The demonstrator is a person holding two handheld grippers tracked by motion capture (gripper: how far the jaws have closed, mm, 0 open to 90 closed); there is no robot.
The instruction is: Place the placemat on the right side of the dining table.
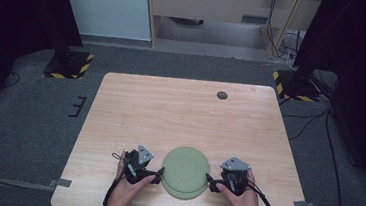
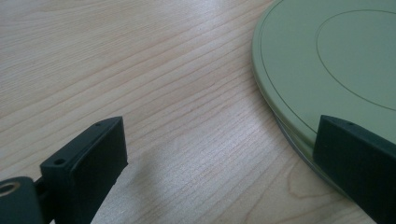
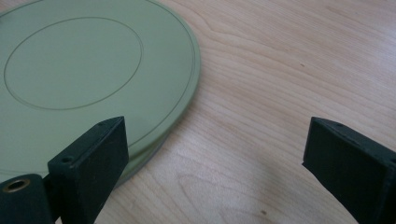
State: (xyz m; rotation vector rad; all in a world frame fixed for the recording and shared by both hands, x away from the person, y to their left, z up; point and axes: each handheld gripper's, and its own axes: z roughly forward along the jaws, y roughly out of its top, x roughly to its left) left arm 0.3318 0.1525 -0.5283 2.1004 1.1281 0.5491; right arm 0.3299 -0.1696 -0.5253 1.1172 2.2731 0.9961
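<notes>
wood table (image 1: 185,113), grey carpet (image 1: 29,119)

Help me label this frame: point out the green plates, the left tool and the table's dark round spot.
green plates (image 1: 185,169): high view, top face.
left tool (image 1: 160,171): high view, between its tips.
dark round spot (image 1: 222,95): high view, its centre.

Light wooden table (image 1: 190,113) with a small dark round disc (image 1: 222,95) near the far edge, set on grey carpeted floor (image 1: 29,114). Black-and-yellow striped stand bases (image 1: 69,64) at both far corners; pale wall panel (image 1: 108,3) and wooden furniture (image 1: 220,3) behind, dark curtains (image 1: 13,18) at either side.
</notes>
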